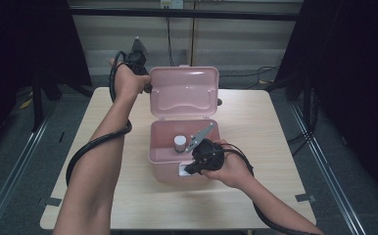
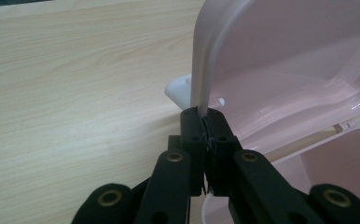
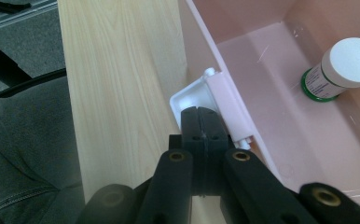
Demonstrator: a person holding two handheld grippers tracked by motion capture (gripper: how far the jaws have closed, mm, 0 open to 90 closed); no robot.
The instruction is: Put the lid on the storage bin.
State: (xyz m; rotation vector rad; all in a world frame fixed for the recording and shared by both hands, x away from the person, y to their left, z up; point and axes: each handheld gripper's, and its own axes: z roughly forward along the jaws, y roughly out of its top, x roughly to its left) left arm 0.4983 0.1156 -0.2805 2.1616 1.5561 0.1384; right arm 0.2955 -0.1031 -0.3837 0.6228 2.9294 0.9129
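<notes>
The high view looks forward and down over the whole worktop (image 1: 255, 122). Both gripper views sit close along their tongs, sharing the pink storage box (image 1: 165, 161) (image 2: 308, 60) (image 3: 271, 93).

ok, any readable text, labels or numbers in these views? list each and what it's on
Bottle label: the small white-capped bottle inside the pink box has a label with printed lines, too small and blurred to read.
Pink box, its lid and white latch: no text visible.
Both hand-held grippers, left and right: no markings visible.
Wooden table: none.
</notes>
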